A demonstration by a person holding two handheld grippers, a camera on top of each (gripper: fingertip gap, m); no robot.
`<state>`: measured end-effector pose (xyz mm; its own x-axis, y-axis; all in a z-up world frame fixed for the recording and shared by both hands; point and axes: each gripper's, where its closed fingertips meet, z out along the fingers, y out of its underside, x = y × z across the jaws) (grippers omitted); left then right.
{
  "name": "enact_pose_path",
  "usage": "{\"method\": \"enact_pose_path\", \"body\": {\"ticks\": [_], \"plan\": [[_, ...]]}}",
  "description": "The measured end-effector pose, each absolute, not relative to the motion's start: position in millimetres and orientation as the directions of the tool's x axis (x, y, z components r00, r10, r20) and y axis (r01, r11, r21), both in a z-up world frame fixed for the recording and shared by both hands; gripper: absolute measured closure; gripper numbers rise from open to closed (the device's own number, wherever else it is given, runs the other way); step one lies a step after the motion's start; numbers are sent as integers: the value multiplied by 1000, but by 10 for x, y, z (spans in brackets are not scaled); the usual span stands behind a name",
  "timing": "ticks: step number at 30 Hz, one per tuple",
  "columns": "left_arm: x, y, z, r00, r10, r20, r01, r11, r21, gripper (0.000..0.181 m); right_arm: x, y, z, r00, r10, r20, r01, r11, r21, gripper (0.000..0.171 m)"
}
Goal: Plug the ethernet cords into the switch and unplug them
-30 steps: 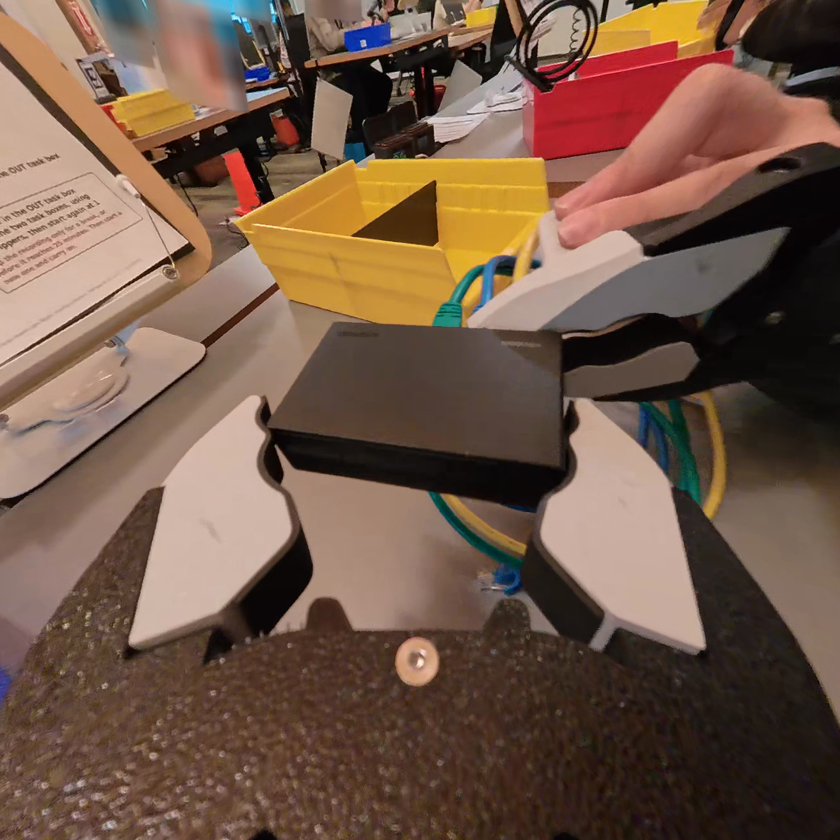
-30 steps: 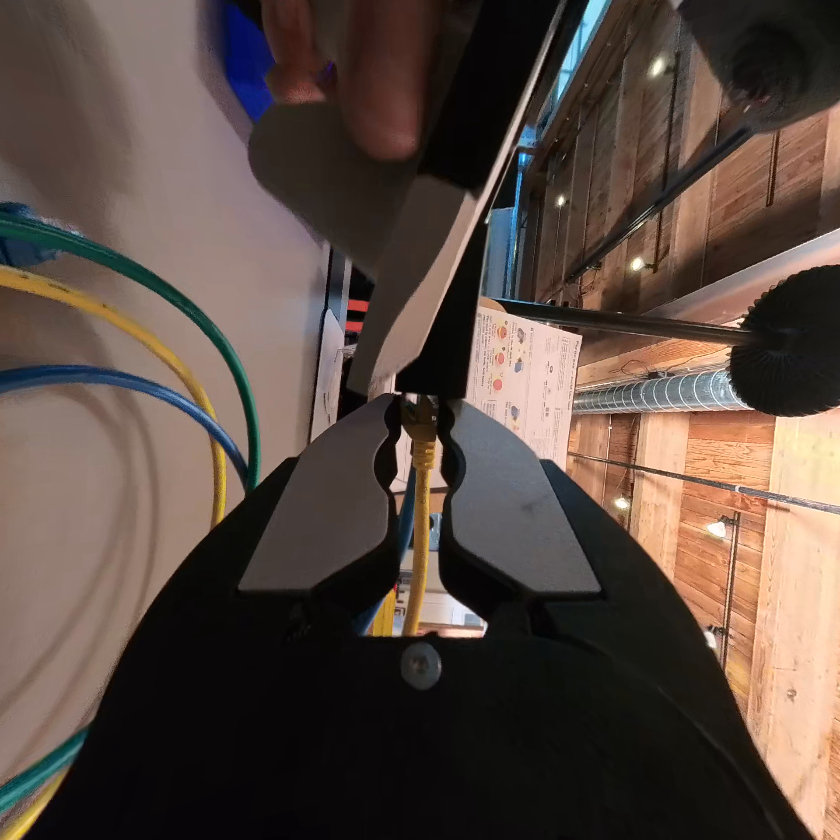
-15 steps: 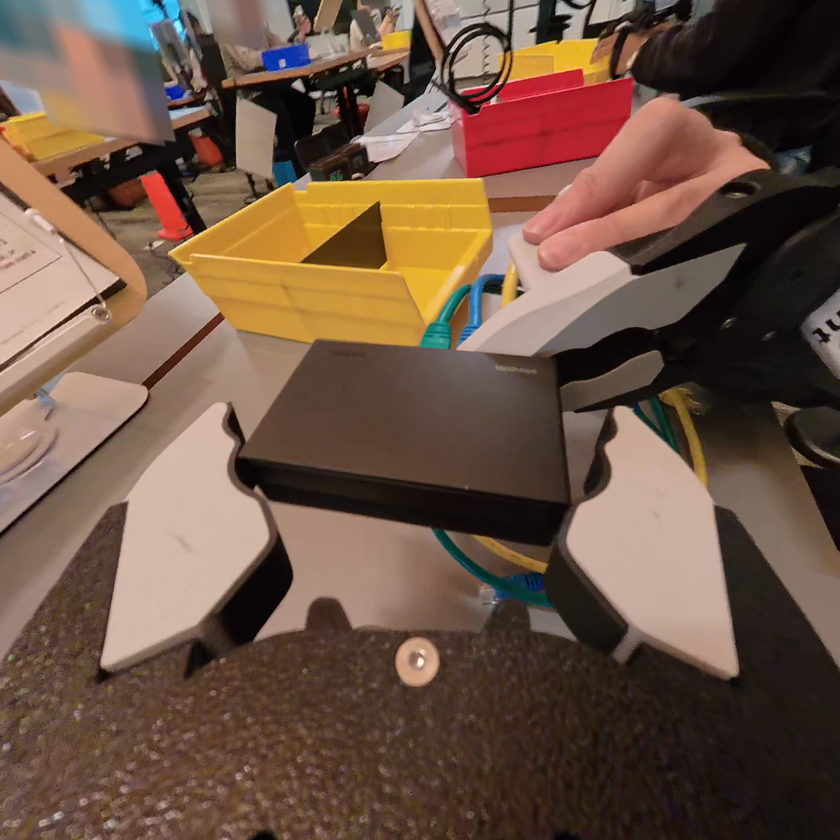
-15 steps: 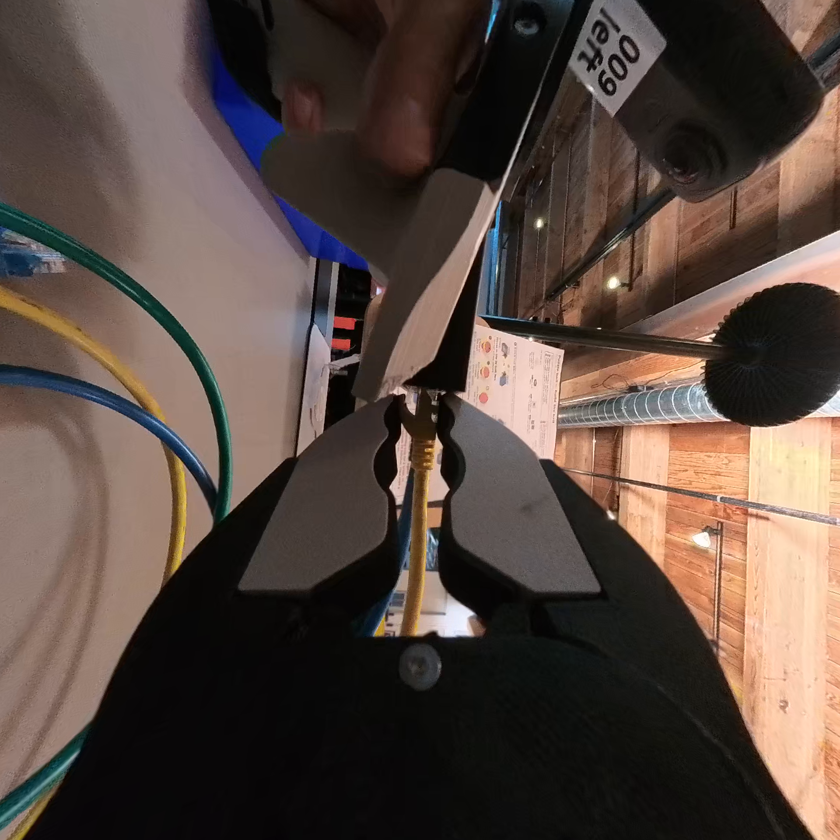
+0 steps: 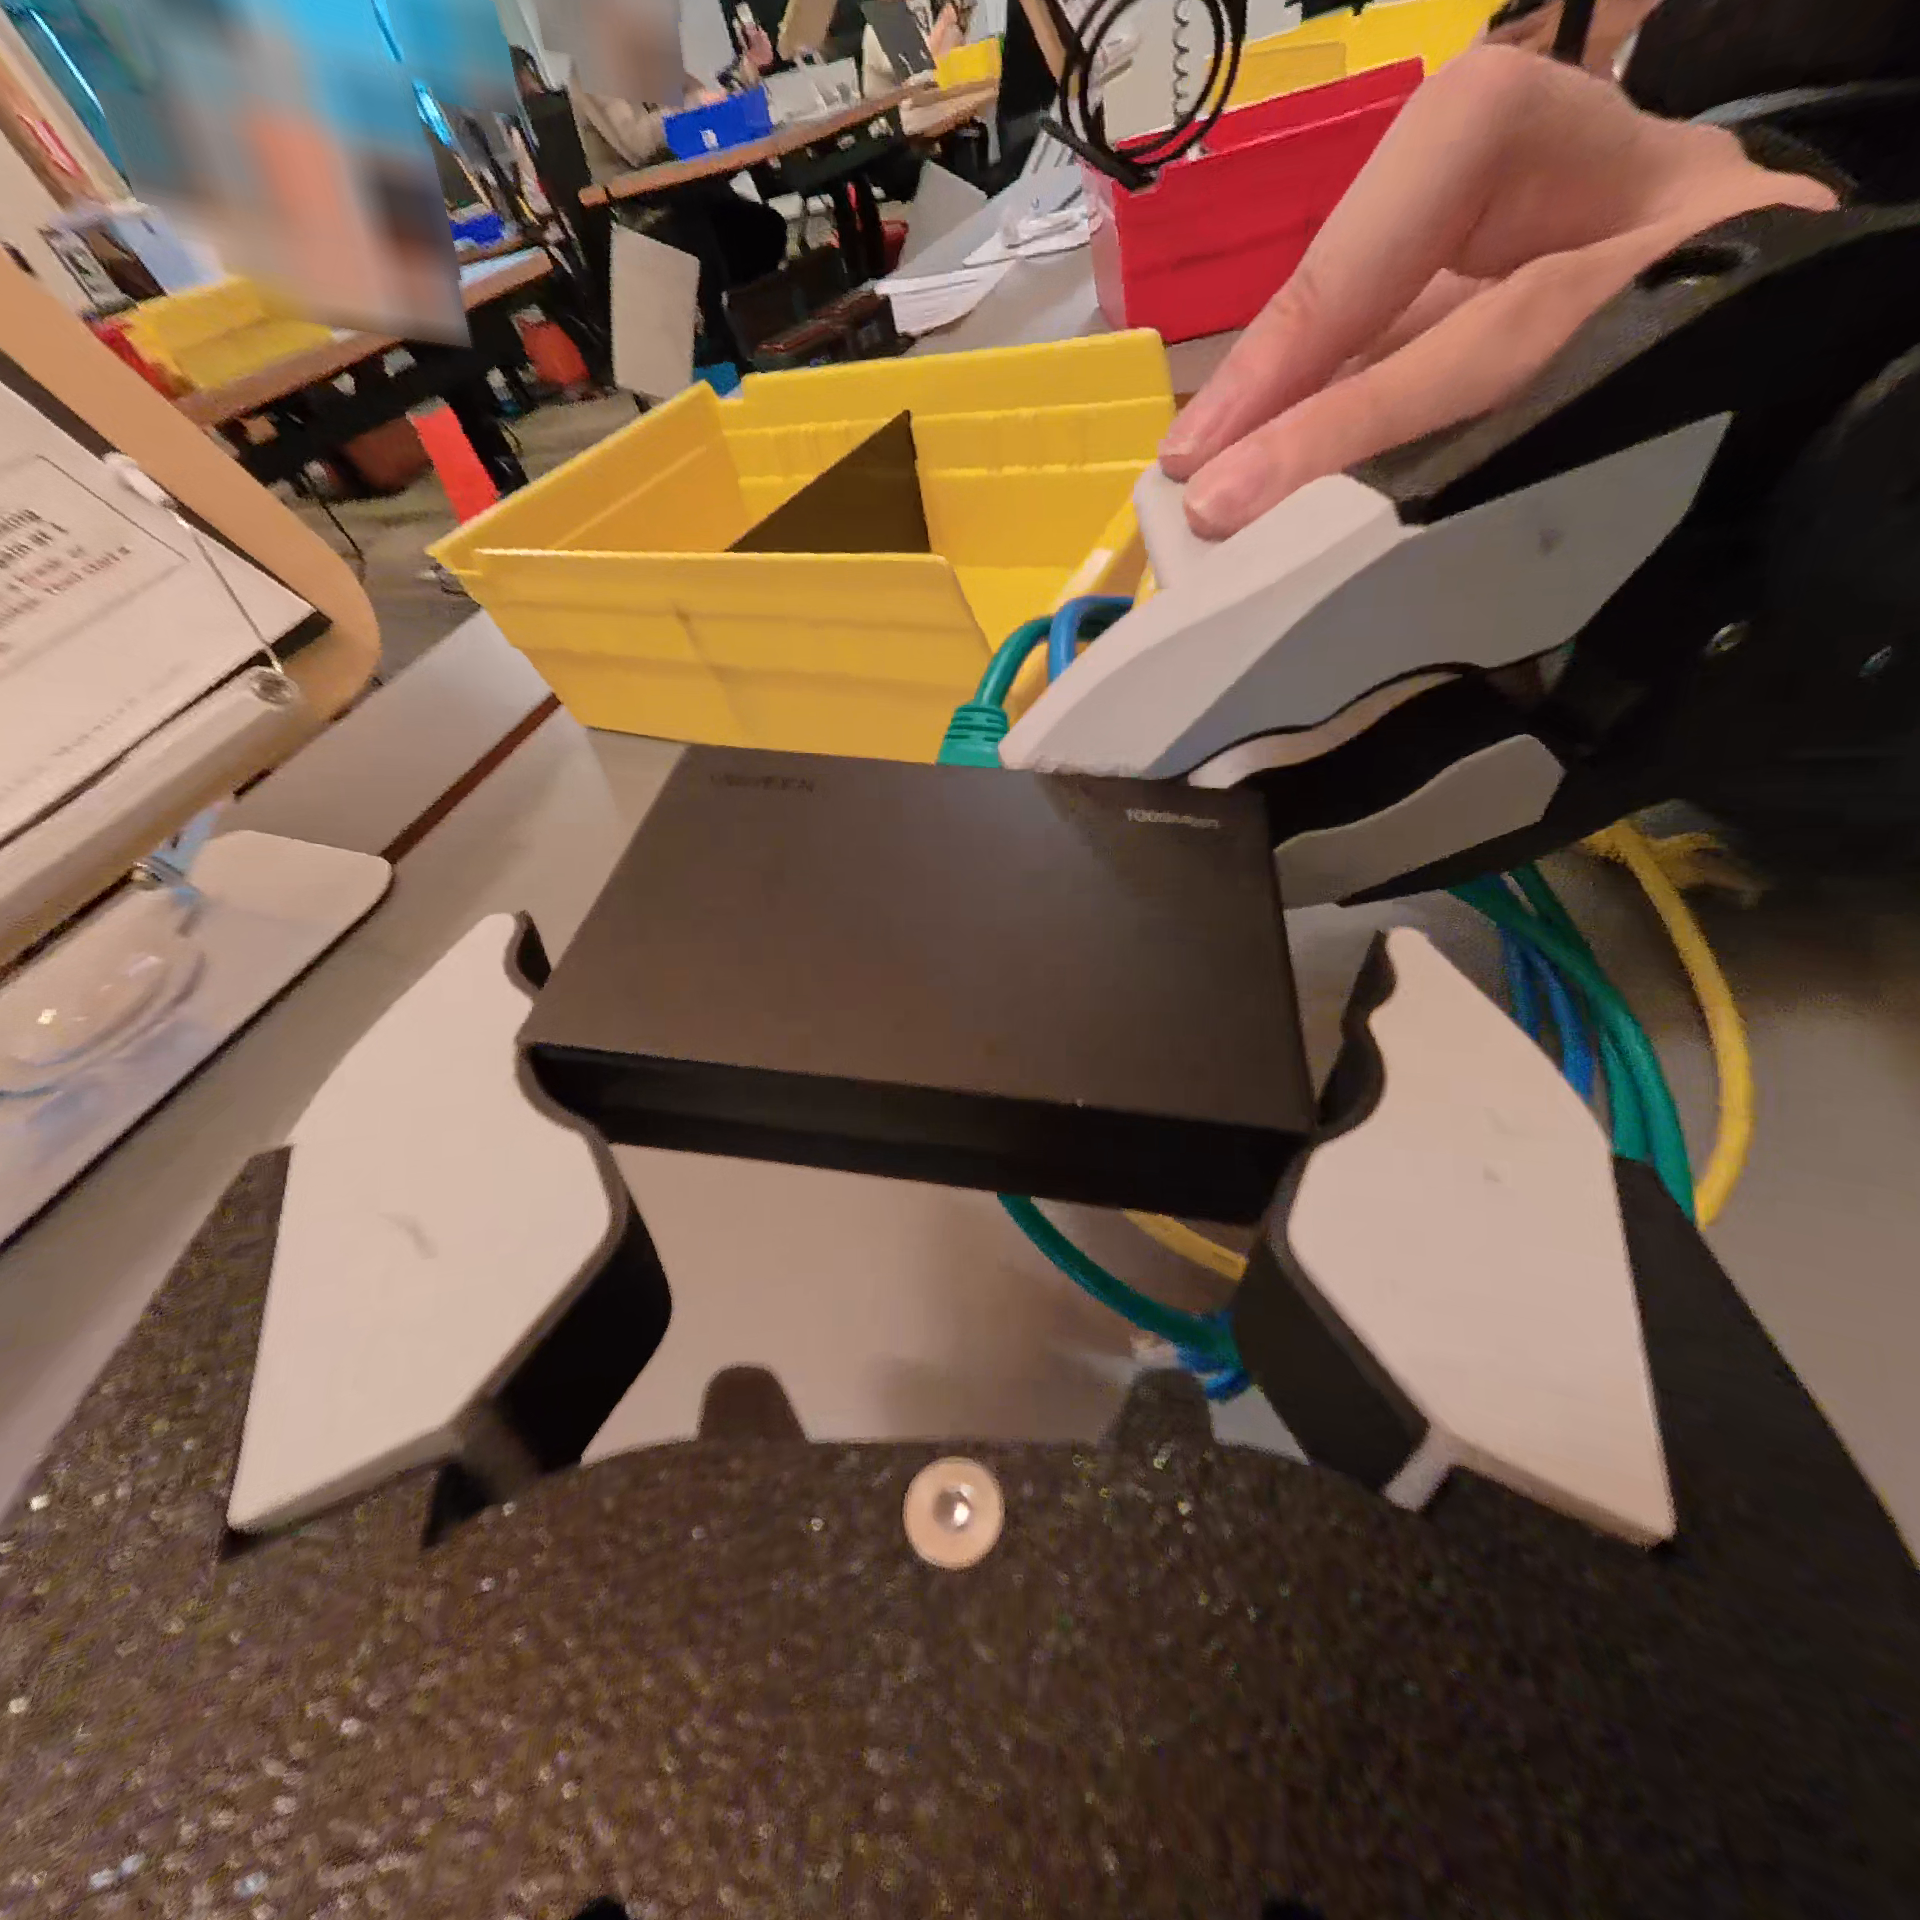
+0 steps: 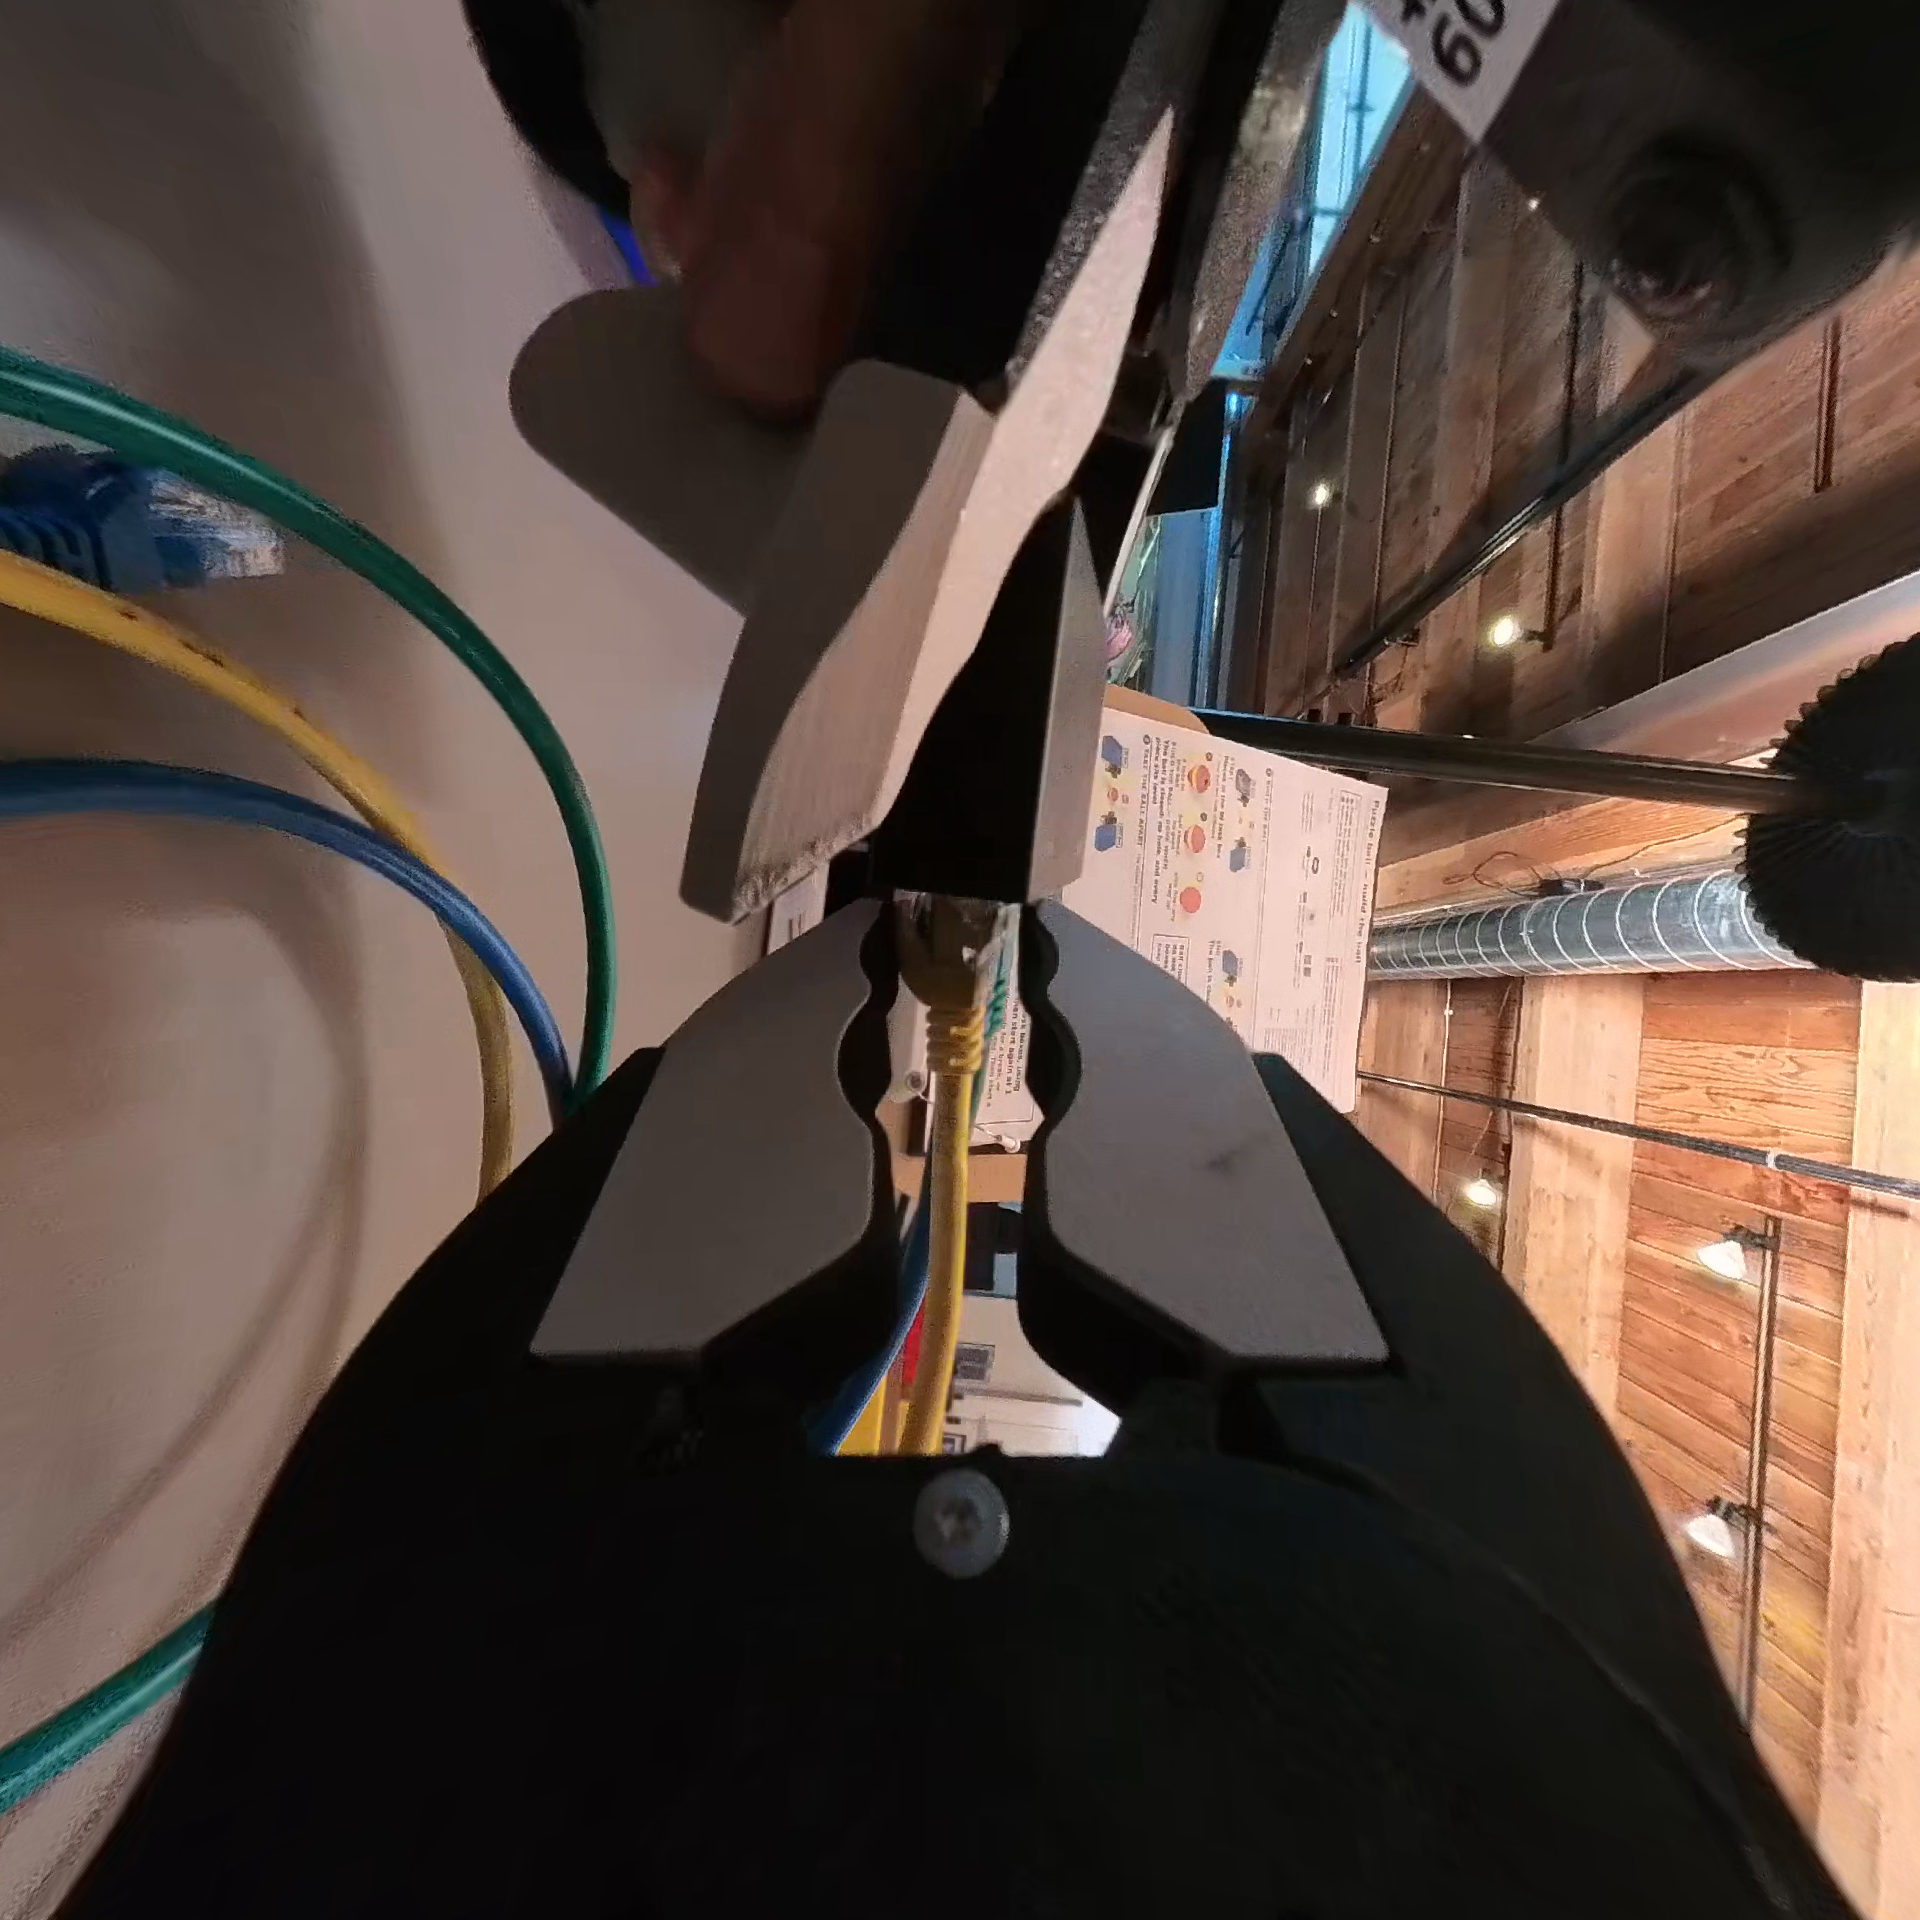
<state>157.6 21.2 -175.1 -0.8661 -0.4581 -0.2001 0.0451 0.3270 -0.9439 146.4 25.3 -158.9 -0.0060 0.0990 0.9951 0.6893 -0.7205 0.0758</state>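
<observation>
From the left wrist view, my left gripper (image 5: 925, 1081) clamps the black switch (image 5: 935, 956) by its two sides, lifted above the grey table (image 5: 873, 1309) in front of a yellow bin (image 5: 790, 623). From the right wrist view, my right gripper (image 6: 951, 935) pinches the yellow cord's plug (image 6: 948, 951) right at the switch's edge (image 6: 977, 790); blue (image 6: 343, 842) and green (image 6: 499, 686) cords loop over the table

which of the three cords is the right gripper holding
The yellow cord: its plug sits between the right gripper fingers at the switch. The green cord and blue cord lie loose.
</observation>
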Motion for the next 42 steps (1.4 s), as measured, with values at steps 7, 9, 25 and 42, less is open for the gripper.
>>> {"method": "enact_pose_path", "body": {"ticks": [7, 9, 25, 42], "plan": [[1618, 247, -1569, -845, -495, -204, 95, 236, -967, 45, 1498, 90, -1417, 178, -84, 980, 700, -689, -186, 134], [1652, 299, -1463, -841, -512, -177, 99, 175, -980, 48, 1495, -2, -1356, 382, -184, 906, 655, -638, -405, 124], [1506, 119, -1352, -888, -446, -116, 55, 149, -987, 52, 1547, 173, -1536, 292, -275, 916, 672, -622, -401, 153], [1431, 226, -1613, -893, -404, -199, 89, 275, -957, 58, 1474, 141, -1458, 64, -52, 997, 713, -696, -82, 157]]}}
